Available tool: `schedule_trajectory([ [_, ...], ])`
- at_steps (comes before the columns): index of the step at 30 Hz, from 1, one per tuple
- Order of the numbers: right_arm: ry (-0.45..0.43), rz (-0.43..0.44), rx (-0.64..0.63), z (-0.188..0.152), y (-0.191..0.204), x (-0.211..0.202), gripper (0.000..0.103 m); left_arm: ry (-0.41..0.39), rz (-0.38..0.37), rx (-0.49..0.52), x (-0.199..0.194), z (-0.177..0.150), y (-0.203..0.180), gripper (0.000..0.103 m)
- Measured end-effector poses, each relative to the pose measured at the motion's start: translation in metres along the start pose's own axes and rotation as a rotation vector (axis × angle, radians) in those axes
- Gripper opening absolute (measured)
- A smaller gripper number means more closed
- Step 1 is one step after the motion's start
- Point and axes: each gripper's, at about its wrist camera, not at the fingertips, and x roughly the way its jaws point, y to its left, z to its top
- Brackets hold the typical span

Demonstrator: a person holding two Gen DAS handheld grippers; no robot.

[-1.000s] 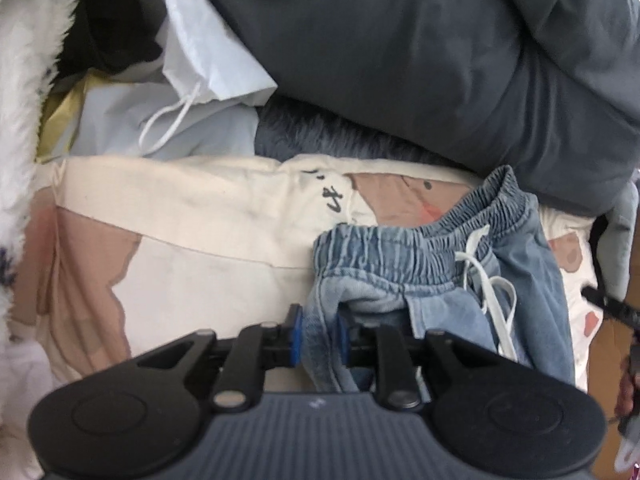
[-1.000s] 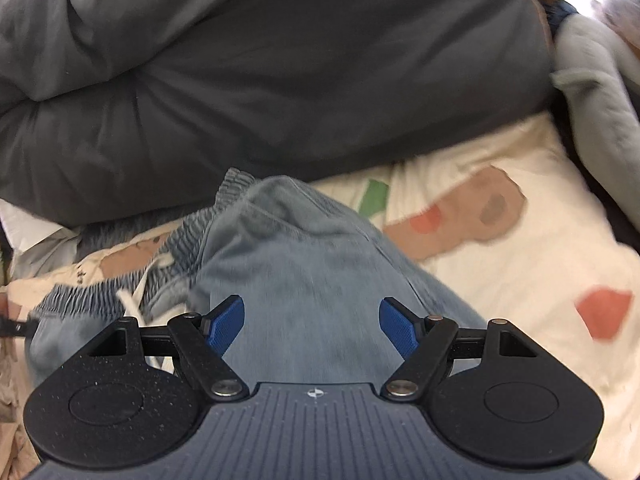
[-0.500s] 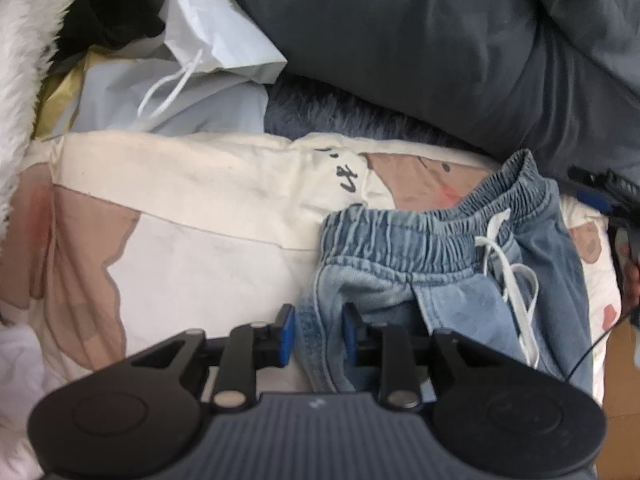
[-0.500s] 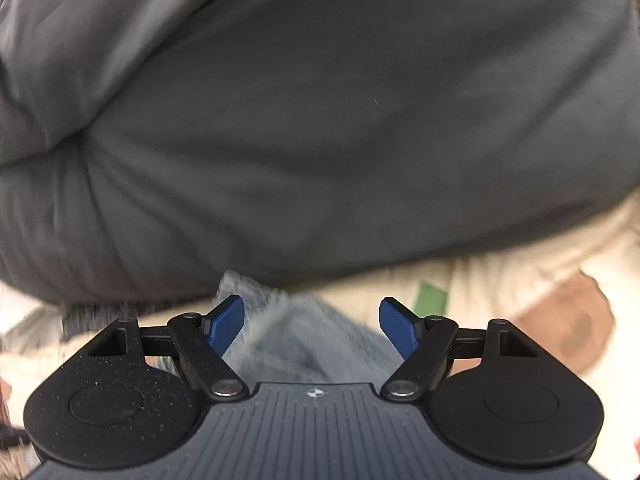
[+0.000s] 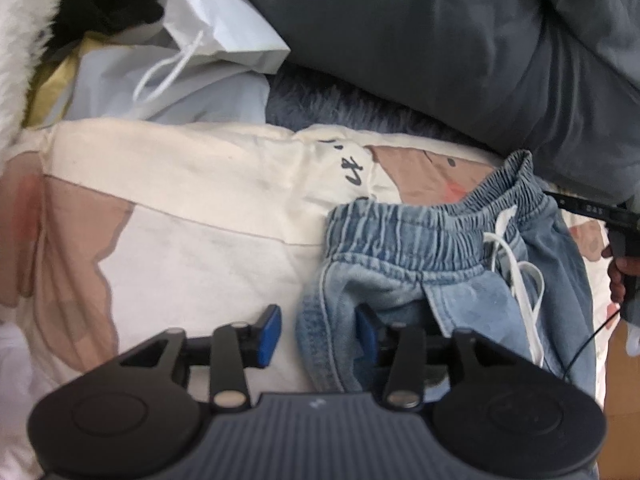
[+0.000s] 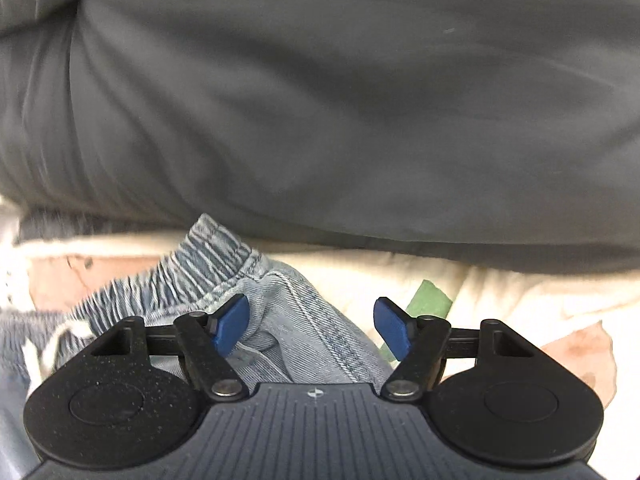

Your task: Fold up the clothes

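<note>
Low in the left wrist frame, the left gripper (image 5: 318, 334) stands parted around a bunched edge of the soft, light-blue denim shorts (image 5: 448, 276). The right gripper (image 6: 312, 326) gapes, empty. The elastic waistband (image 5: 420, 232), lower right, seems the firmest hold.

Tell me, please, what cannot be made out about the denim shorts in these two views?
- Left wrist view: the denim shorts run under the left tongs; their hem is hidden.
- Right wrist view: the right tongs cover the lower shorts; motion blur smears the drawstring.
</note>
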Motion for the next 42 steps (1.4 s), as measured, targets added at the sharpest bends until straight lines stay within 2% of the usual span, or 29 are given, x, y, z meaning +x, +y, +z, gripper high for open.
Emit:
schedule_trajectory([
  [7,0.068,-0.021,-0.122,0.005,0.016,0.022,0.071,-0.015,-0.03,0.024,0.014,0.001,0.0,0.059],
  [9,0.082,-0.024,-0.15,0.007,0.022,0.028,0.068,-0.021,-0.03,0.032,0.017,0.002,-0.003,0.062],
  [11,0.096,-0.004,-0.176,0.009,0.027,0.031,0.036,-0.025,-0.027,0.04,0.017,0.002,-0.005,0.061],
  [12,0.101,0.004,-0.2,0.009,0.031,0.028,0.032,-0.026,-0.03,0.044,0.017,0.002,-0.006,0.056],
  [13,0.102,-0.003,-0.227,0.009,0.035,0.025,0.019,-0.025,-0.043,0.047,0.017,0.002,-0.006,0.049],
  [14,0.101,-0.01,-0.232,0.009,0.037,0.022,0.013,-0.019,-0.061,0.041,0.017,0.003,-0.005,0.029],
  [16,0.094,-0.021,-0.223,0.009,0.036,0.015,0.008,-0.023,-0.072,0.029,0.016,0.004,-0.004,0.02],
  [18,0.081,-0.029,-0.204,0.008,0.033,0.008,0.008,-0.052,-0.063,0.041,0.008,0.005,-0.005,0.014],
  [23,0.042,-0.077,-0.199,0.006,0.034,-0.013,0.006,-0.137,-0.032,0.094,-0.017,0.009,-0.014,0.012],
  [29,-0.018,-0.143,-0.17,0.004,0.038,-0.039,0.006,-0.242,0.045,0.149,-0.045,0.024,-0.032,0.012],
  [34,-0.017,-0.158,-0.122,0.002,0.035,-0.044,0.006,-0.224,0.059,0.16,-0.032,0.047,-0.028,0.012],
  [37,0.021,-0.184,-0.106,0.004,0.035,-0.029,0.006,-0.205,0.082,0.177,-0.013,0.052,-0.025,0.012],
  [39,0.045,-0.197,-0.099,0.008,0.036,-0.019,0.009,-0.176,0.103,0.145,0.0,0.051,-0.018,0.013],
  [40,0.051,-0.201,-0.094,0.011,0.037,-0.016,0.013,-0.162,0.113,0.13,0.007,0.05,-0.014,0.013],
  [41,0.057,-0.206,-0.088,0.013,0.038,-0.012,0.027,-0.15,0.122,0.121,0.012,0.049,-0.011,0.013],
  [42,0.062,-0.209,-0.065,0.015,0.037,-0.012,0.028,-0.14,0.13,0.113,0.016,0.047,-0.008,0.014],
])
